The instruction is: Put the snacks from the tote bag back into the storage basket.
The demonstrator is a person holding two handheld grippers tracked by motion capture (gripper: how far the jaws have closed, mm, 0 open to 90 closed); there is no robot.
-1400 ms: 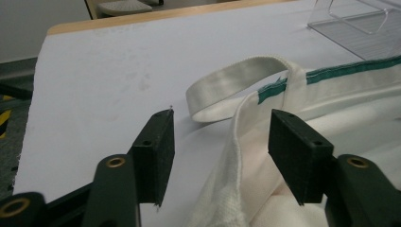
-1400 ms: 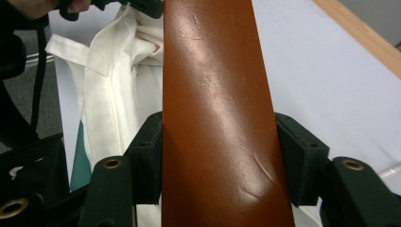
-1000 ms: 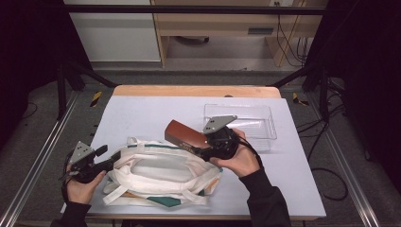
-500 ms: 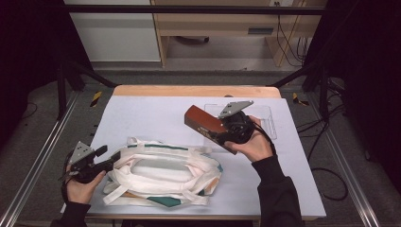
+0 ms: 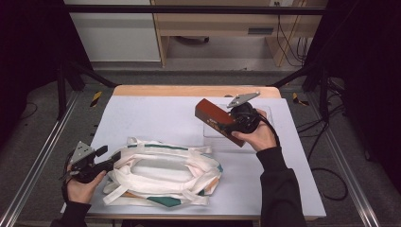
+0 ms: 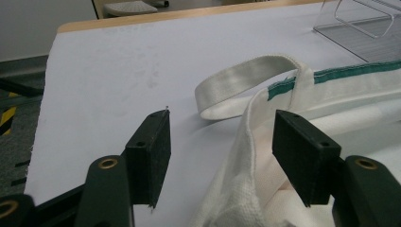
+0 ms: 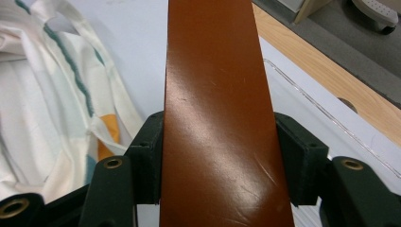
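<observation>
Over the clear tray, the right gripper clamps a brown case.
Left gripper, jaws open, straddles the tote rim; next, probably lower the case into the tray.

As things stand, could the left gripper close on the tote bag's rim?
Probably yes: the left gripper is open, and the bag's rim already rises between its jaws with nothing in front. The right gripper is busy holding the brown case.
</observation>
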